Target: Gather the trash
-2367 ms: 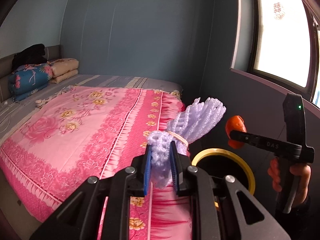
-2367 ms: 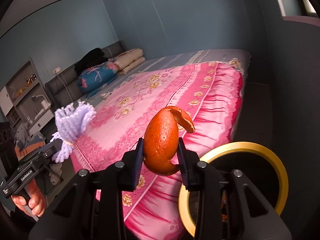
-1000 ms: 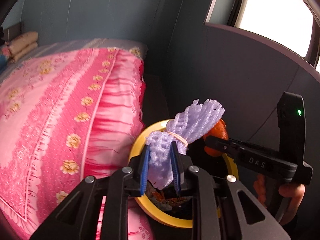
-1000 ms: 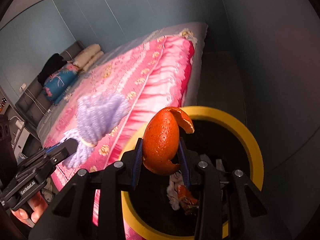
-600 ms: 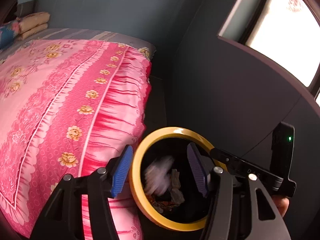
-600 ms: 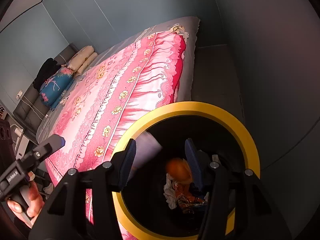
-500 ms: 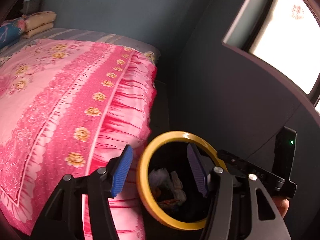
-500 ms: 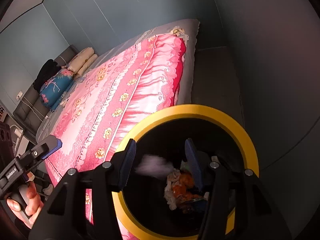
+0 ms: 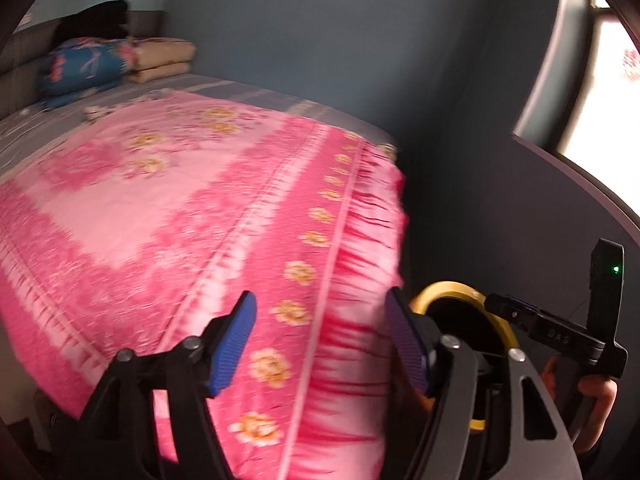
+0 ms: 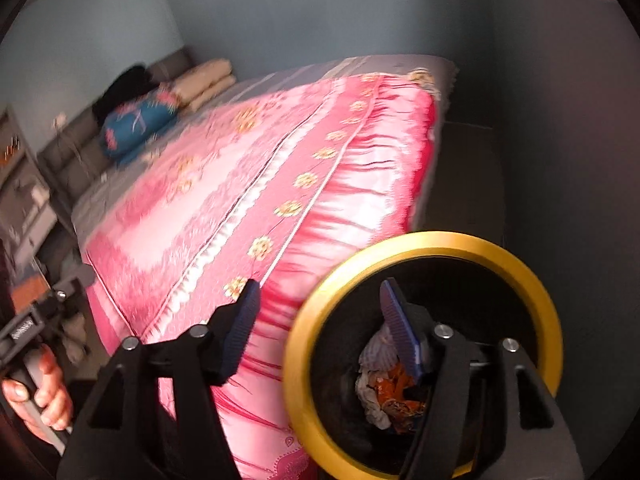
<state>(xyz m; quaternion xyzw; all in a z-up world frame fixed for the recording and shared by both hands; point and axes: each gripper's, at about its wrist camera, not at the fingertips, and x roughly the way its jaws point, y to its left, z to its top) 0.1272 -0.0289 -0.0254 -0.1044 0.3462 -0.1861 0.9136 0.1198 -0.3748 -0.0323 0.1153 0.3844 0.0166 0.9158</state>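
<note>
The bed wears soft pink floral cloth. The bin has a smooth, glossy yellow plastic rim. Ribbed blue pads line matt black hand-held gripper arms.

We see a pink floral bedspread with a blue flowered pillow (beside folded beige blankets) far left.
</note>
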